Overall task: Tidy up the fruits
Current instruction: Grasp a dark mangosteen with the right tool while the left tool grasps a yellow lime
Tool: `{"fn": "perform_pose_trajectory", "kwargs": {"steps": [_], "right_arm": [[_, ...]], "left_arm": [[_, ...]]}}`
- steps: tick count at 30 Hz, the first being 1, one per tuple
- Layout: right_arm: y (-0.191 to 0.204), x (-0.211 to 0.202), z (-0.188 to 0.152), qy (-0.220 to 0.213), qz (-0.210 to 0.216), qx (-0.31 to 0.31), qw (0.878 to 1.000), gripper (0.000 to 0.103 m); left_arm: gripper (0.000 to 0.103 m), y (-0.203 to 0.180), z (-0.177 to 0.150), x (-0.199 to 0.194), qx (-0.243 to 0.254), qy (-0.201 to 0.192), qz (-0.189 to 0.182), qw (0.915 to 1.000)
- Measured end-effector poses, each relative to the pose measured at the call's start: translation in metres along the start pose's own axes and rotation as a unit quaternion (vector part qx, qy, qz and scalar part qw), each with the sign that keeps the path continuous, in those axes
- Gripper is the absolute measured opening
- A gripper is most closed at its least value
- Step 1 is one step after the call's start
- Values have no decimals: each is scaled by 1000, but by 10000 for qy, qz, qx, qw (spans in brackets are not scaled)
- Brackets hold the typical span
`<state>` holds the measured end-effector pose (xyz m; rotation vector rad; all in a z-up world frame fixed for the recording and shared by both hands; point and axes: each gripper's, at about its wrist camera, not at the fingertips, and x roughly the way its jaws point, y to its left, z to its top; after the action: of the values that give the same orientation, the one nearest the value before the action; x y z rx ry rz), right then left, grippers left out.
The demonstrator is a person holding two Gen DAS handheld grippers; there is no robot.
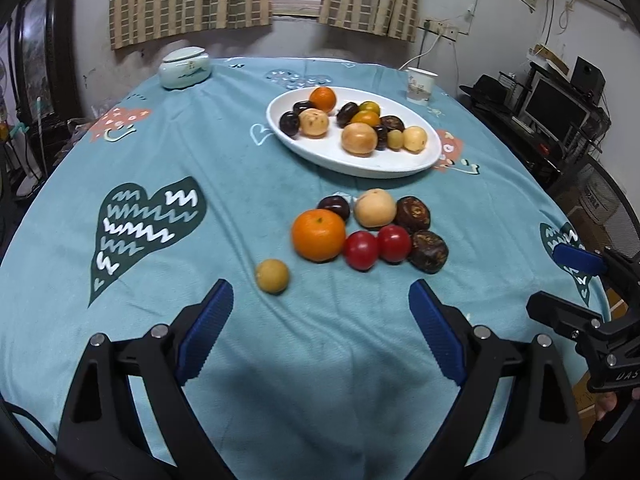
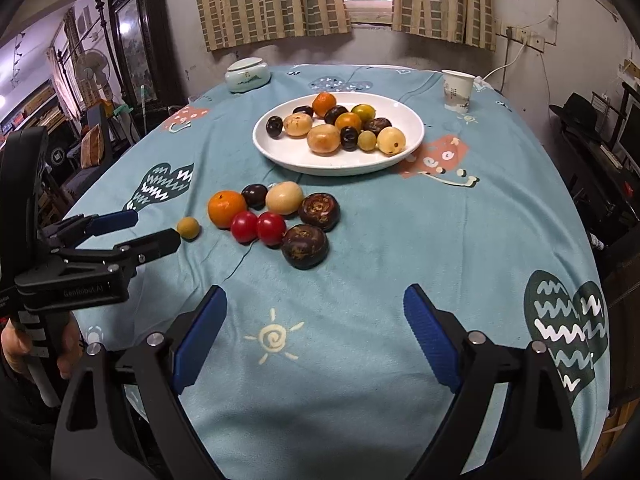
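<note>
White lettering on the black body of the left gripper (image 2: 136, 228) reads "GenRobot.AI" in the right wrist view. In the left wrist view the right gripper (image 1: 560, 284) shows the letters "DAS" cut off at the frame edge. The printing on the paper cup (image 2: 457, 90) is too small to read.

We see bare tablecloth (image 2: 340, 320) ahead of both spread grippers, an open lane to the loose fruit cluster (image 1: 368, 228). That cluster blocks the near approach to the white plate (image 1: 348, 160); flanks stay open.
</note>
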<state>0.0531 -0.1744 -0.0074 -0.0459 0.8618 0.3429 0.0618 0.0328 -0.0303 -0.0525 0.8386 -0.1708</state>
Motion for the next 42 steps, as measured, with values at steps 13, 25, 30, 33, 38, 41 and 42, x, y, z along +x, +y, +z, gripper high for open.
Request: {"fn": "perform_pose_trajectory", "kwargs": {"steps": [13, 25, 30, 33, 38, 41, 42], "right_arm": [[5, 76, 17, 430, 338, -120, 9984, 87], [3, 102, 27, 643, 378, -240, 9969, 43], [2, 74, 18, 487, 272, -190, 9983, 43], [-2, 60, 13, 440, 341, -82, 9984, 43], [-6, 47, 10, 349, 422, 63, 9985, 43], [-4, 42, 11, 293, 459, 82, 9985, 43], [-4, 41, 11, 275, 473, 88, 9985, 43]], "left_arm": [[91, 13, -4, 21, 17, 261, 181, 9995], [91, 27, 0, 47, 28, 412, 187, 9990], [89, 31, 2, 55, 17, 376, 144, 9992], [72, 30, 4, 62, 69, 400, 70, 9991], [36, 29, 3, 71, 116, 487, 39, 9987], [26, 31, 2, 70, 131, 484, 43, 9987], [26, 33, 2, 69, 108, 477, 30, 9988]]}}
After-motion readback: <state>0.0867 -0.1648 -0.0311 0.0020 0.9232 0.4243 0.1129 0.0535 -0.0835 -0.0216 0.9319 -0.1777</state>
